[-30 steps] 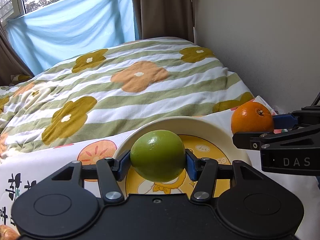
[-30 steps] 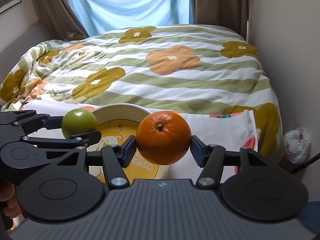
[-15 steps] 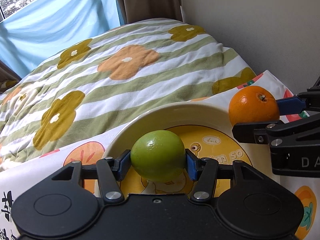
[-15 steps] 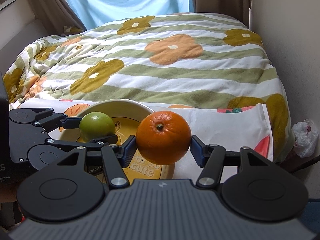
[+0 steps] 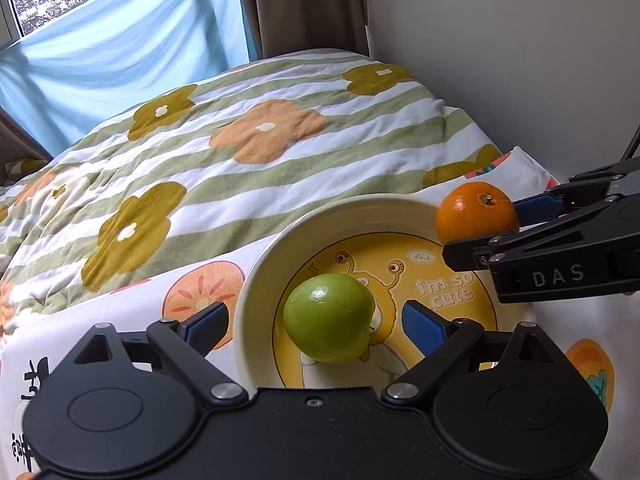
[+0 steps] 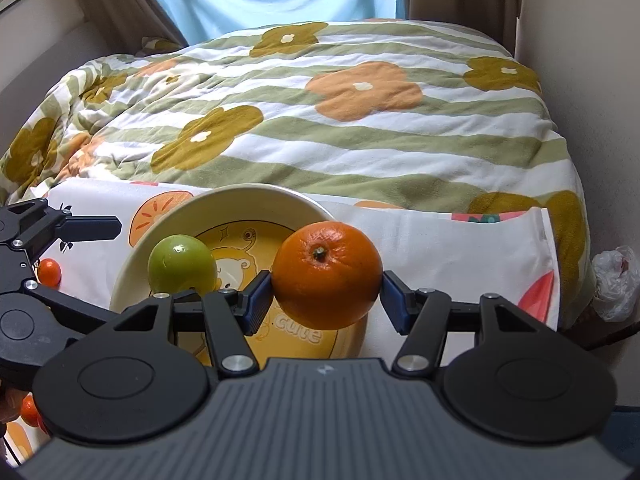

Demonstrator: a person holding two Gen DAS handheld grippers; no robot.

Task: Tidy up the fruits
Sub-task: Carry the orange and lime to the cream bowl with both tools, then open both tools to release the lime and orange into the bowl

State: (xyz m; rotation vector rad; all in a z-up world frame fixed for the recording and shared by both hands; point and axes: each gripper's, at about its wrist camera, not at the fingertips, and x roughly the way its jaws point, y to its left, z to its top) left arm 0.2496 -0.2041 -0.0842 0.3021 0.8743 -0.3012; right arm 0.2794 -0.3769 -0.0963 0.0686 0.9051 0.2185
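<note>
Green fruit released into the bowl, orange not yet placed.

The left gripper (image 5: pixel 316 322), jaws opening, has let go of the round green fruit (image 5: pixel 329 317), now lying in the cream cartoon-printed bowl (image 5: pixel 256 280). The right gripper (image 6: pixel 326 300) clamps the round orange (image 6: pixel 327 274) over the bowl's rim. Small orange fruits (image 6: pixel 49 271) beside the bowl, partly hidden, remain.

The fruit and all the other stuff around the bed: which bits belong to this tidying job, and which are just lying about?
Part of the job:
- green fruit, lying in the plate, left gripper opening around it
- orange, clamped in the right gripper
- plate
- small orange fruit on the cloth

Just lying about:
- flowered quilt
- printed cloth
- plastic bag
- curtains
</note>
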